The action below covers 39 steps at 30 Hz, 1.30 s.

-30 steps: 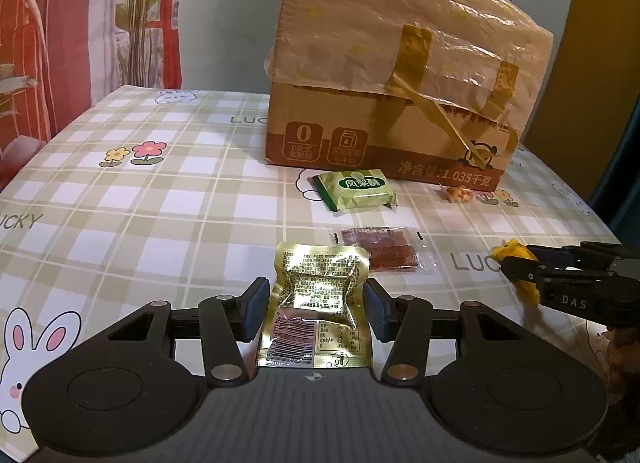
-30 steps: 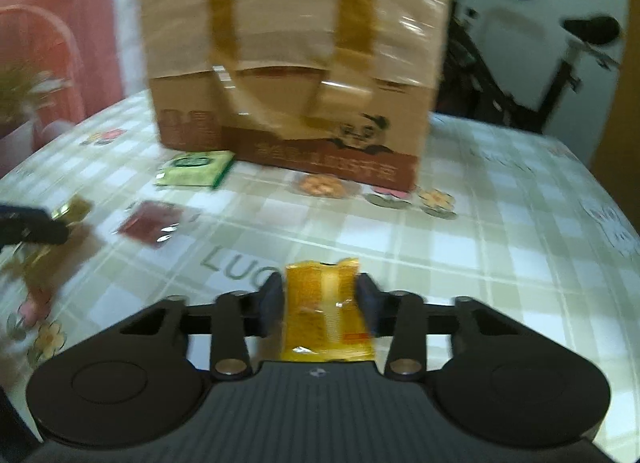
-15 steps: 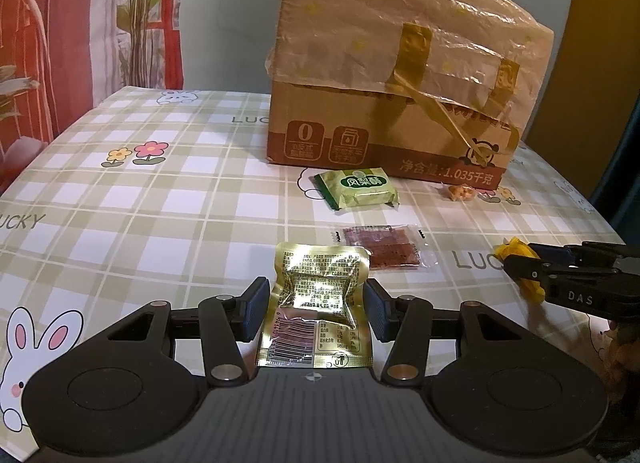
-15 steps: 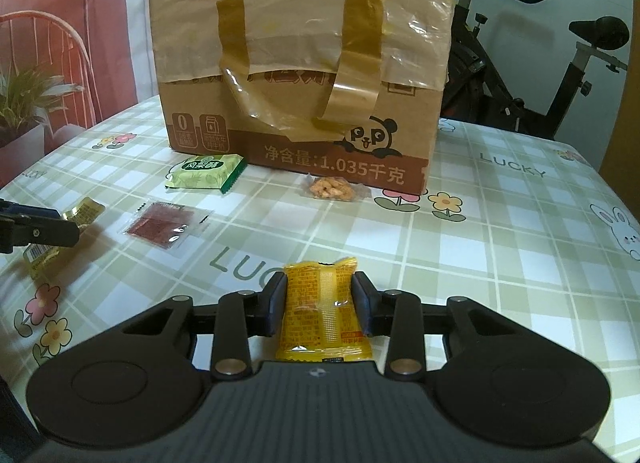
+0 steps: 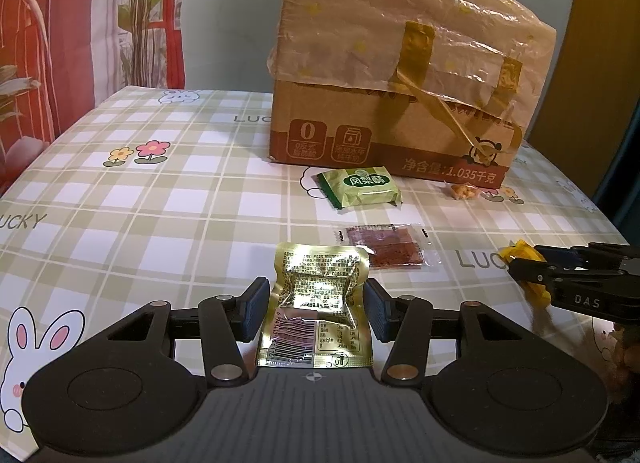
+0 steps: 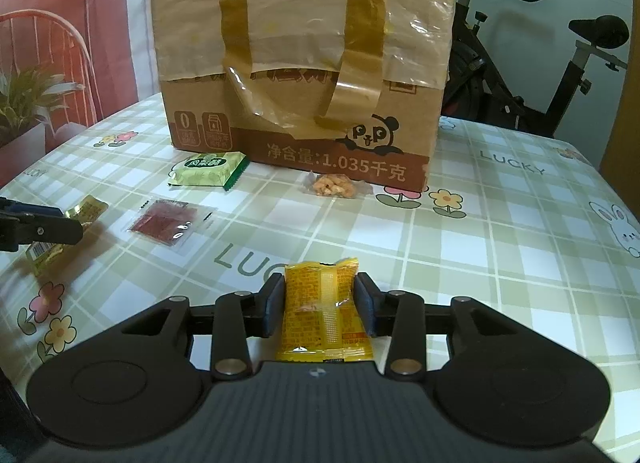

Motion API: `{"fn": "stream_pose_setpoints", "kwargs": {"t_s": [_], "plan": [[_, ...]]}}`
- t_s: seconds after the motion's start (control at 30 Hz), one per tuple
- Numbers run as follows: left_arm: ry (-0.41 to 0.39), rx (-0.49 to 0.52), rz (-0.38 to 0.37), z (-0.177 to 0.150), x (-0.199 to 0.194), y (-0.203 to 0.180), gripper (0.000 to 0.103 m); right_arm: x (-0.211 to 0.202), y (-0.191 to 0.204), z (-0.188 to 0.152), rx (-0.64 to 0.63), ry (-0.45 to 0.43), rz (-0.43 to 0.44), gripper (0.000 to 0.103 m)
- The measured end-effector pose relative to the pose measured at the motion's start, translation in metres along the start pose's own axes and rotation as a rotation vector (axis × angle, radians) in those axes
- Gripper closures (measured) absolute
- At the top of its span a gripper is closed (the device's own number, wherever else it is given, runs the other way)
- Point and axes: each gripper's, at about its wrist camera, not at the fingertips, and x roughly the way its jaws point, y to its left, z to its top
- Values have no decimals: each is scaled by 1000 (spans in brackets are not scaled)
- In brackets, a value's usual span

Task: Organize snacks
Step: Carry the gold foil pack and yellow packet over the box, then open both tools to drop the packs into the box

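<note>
My left gripper (image 5: pixel 316 287) is shut on a gold foil snack packet (image 5: pixel 320 303), held low over the checked tablecloth (image 5: pixel 160 203). My right gripper (image 6: pixel 320 279) has a yellow snack packet (image 6: pixel 324 315) between its pads. Its jaws are opening, and the pads still touch the packet's sides. In the left wrist view the right gripper (image 5: pixel 516 263) sits at the right with the yellow packet (image 5: pixel 536 291) in it. Ahead lie a green packet (image 5: pixel 360 187), a clear packet of red slices (image 5: pixel 384 249) and a small clear packet of nuts (image 6: pixel 334 186).
A tall cardboard box (image 6: pixel 304 63), covered with taped plastic, stands at the back of the table behind the loose packets. An exercise bike (image 6: pixel 560 63) stands beyond the table on the right. A potted plant (image 6: pixel 24 103) is at the left.
The right wrist view was blurred a second ago and is steady now. The yellow packet has spread a little wider between the right pads. The left gripper and gold packet have not moved.
</note>
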Motion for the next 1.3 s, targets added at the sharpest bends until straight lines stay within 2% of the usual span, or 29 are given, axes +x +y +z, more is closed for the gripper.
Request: {"fn": "stream_pose_setpoints", "kwargs": {"t_s": [0.17,0.23,0.33,0.47,0.73,0.83,1.0,1.13,1.3], "plan": [[-5,5,7,3,0,0,49,-1,-1,1,5,19,2,62],[-30,14,17,9,-4,1,49,-1,-3,3,7,31,16,66],[-75,18,18,25,-11,1,49,-5,-7,11,21,23,48,67],[-158,38,0,58,-25,-5,49,-20,-9,37,11,-67,63,67],[-352,117,-57,143,-50,-27,49,-65,-15,121,-60,-327,104,67],[-392,124,-79,175,-48,-36,49,-73,-18,155,-91,-400,110,67],[-411,165,-98,220,-23,-62,49,-56,-23,203,-132,-439,87,67],[-388,192,-103,245,8,-80,49,-28,-36,226,-102,-414,74,67],[-347,216,-100,260,38,-90,48,-1,-50,240,-80,-363,57,67]]}}
